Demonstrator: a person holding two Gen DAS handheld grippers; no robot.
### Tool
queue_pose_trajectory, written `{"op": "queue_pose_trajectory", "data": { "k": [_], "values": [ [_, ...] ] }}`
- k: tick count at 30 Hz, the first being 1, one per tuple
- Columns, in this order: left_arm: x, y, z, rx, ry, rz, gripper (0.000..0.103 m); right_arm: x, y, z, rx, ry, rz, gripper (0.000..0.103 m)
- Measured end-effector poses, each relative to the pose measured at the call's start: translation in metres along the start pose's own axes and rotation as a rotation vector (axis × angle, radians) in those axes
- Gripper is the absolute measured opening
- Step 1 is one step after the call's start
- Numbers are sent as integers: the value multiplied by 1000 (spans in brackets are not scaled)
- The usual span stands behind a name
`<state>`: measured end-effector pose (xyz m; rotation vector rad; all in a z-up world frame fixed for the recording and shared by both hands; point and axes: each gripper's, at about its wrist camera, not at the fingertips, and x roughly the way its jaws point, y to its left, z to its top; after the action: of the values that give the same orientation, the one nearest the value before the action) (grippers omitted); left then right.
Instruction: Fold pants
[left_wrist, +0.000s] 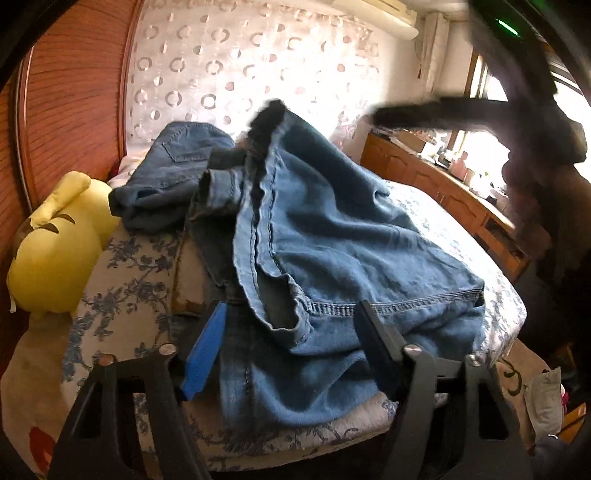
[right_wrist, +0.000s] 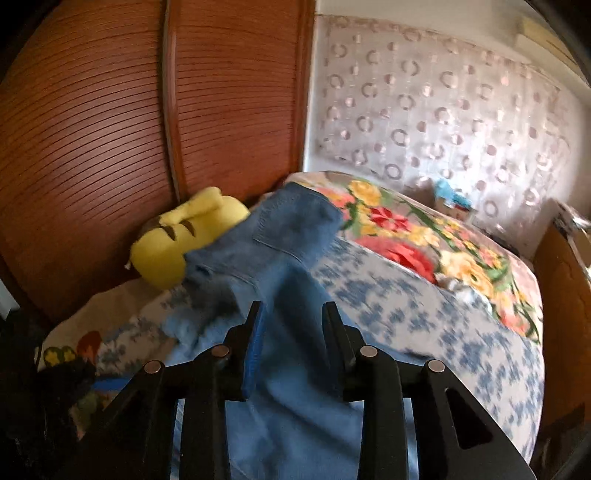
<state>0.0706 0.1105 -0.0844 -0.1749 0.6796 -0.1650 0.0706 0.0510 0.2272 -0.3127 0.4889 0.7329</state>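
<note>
Blue jeans lie in a loose, partly folded heap on the bed, one leg doubled back toward the waistband. My left gripper stands wide at the near end of the heap. Its blue pad and black finger flank a hem without pinching it. The right gripper shows in the left wrist view only as a blurred dark shape, raised above the far right of the jeans. In the right wrist view the right gripper is open and empty, with the jeans lying below and beyond it.
The bed has a blue-flowered sheet. A yellow plush toy lies at its left edge, against a slatted wooden wardrobe. A bright floral blanket lies at the head. A wooden cabinet lines the right side.
</note>
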Motion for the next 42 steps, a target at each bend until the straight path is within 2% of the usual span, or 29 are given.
{"op": "queue_pose_trajectory", "data": {
  "k": [3,6,8,9,10,11,12,16,19,21,25,32,33,34,35,42],
  "values": [
    [7,-1,1,6,7,28,68,-12,-21,-37,12,34,-39,38],
    [11,0,3,5,7,38,54,-16,-32,-73,39,89,-60,40],
    [11,1,7,6,4,47,30,-12,-45,-96,49,133,-95,42],
    [11,1,8,8,6,46,26,-11,-52,-106,68,151,-100,42],
    [10,0,9,13,6,39,13,-6,-57,-112,95,170,-96,42],
    [9,-1,9,22,7,42,5,-3,-63,-117,120,178,-96,42],
    [5,-3,10,30,-5,54,3,-1,-67,-120,142,176,-94,42],
    [-27,-4,12,18,-58,45,2,5,-81,-119,203,158,-79,43],
    [-36,-2,10,13,-51,47,2,7,-91,-124,242,153,-55,44],
    [-34,-4,8,26,-38,56,2,16,-98,-130,269,173,-28,48],
    [-28,-3,8,26,-25,66,2,36,-102,-141,274,206,-14,49],
    [-18,-1,2,22,1,80,2,40,-99,-144,271,212,-6,49],
    [-16,0,1,21,4,79,2,41,-99,-144,265,211,12,33],
    [-15,-1,1,22,4,79,2,41,-98,-145,267,211,68,19],
    [-15,-1,1,23,4,79,2,39,-96,-144,260,199,75,11],
    [-18,-23,22,51,-38,46,2,-23,-103,-122,226,13,-20,5]
  ]
}}
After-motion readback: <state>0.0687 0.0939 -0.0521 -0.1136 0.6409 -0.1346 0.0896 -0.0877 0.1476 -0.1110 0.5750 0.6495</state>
